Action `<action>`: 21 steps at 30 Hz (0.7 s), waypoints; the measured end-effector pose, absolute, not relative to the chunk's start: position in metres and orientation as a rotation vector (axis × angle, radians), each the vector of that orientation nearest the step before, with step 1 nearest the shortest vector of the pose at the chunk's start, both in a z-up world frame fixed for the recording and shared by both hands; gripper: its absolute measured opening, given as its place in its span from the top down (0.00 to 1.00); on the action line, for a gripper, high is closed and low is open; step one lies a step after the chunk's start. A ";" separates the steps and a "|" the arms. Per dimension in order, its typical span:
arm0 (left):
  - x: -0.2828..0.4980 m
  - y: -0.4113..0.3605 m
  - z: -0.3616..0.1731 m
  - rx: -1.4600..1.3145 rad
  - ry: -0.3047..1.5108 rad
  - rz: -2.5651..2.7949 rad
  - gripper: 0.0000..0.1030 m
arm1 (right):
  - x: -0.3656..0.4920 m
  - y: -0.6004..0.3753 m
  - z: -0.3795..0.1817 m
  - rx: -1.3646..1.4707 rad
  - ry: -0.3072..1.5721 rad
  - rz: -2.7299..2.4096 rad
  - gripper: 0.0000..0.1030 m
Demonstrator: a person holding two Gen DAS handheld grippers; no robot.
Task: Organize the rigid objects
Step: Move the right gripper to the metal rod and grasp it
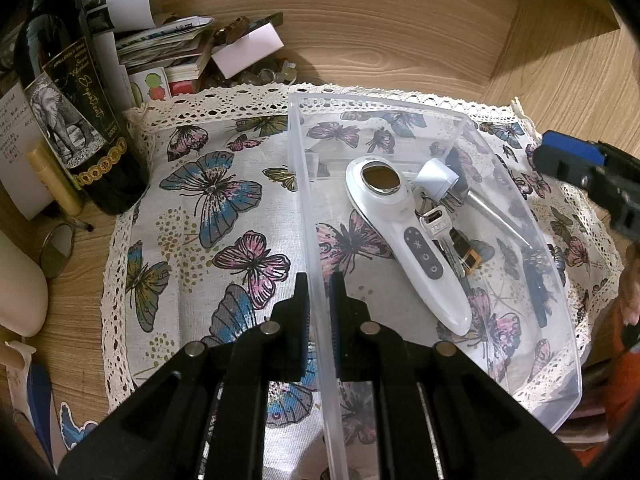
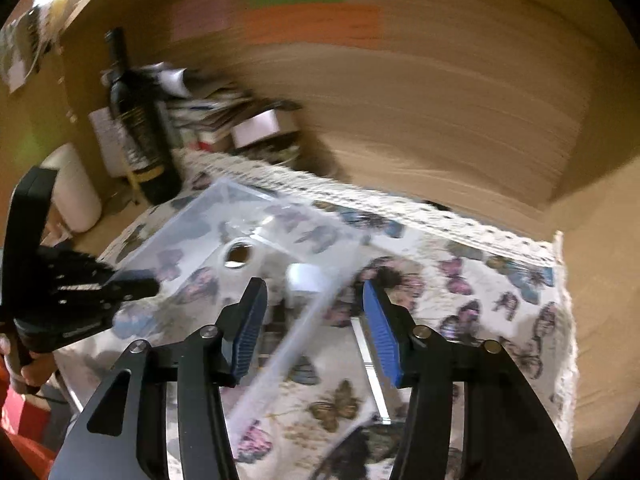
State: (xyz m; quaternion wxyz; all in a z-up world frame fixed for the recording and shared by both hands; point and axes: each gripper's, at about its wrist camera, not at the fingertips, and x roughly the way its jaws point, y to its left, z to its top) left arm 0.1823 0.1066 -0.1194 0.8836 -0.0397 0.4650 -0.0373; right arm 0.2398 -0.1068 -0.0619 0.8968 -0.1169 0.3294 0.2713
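on the butterfly cloth (image 1: 224, 200) over the table, we are seeing the clear bin (image 1: 472, 128) sitting with a white handheld device (image 1: 404, 240), keys (image 1: 436, 224) and a white plug (image 1: 436, 180) lying inside. left gripper (image 1: 319, 280) jaws are pinching the bin's near wall. right gripper (image 2: 316, 304) jaws are standing apart, gripping nothing, over the bin's edge. a wine bottle (image 1: 80, 120) is standing beside the cloth.

Clear smooth plastic bin (image 1: 500, 208) ahead of the left gripper (image 1: 319, 292); inside, glossy white plastic device (image 1: 400, 240), metal keys (image 1: 434, 220). Beneath: matt printed cloth (image 1: 224, 216), lace-edged, on wood-grain desk (image 1: 360, 20).
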 end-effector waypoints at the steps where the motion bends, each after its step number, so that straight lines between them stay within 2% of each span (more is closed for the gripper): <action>1: 0.182 0.107 -0.119 -0.082 0.968 -0.078 0.91 | 0.243 -0.112 -0.062 -0.234 0.687 0.549 0.54; 13: 0.183 0.107 -0.119 -0.083 0.970 -0.074 0.91 | 0.274 -0.137 -0.126 -0.245 0.888 0.476 0.55; 15: 0.182 0.106 -0.119 -0.080 0.969 -0.073 0.91 | 0.275 -0.136 -0.138 -0.262 0.919 0.473 0.67; 19: 0.182 0.106 -0.119 -0.080 0.969 -0.073 0.91 | 0.275 -0.134 -0.149 -0.264 0.933 0.481 0.75; 20: 0.182 0.106 -0.119 -0.079 0.969 -0.073 0.91 | 0.275 -0.134 -0.149 -0.266 0.928 0.485 0.85; 21: 0.182 0.106 -0.119 -0.080 0.969 -0.073 0.91 | 0.273 -0.134 -0.149 -0.265 0.922 0.481 0.86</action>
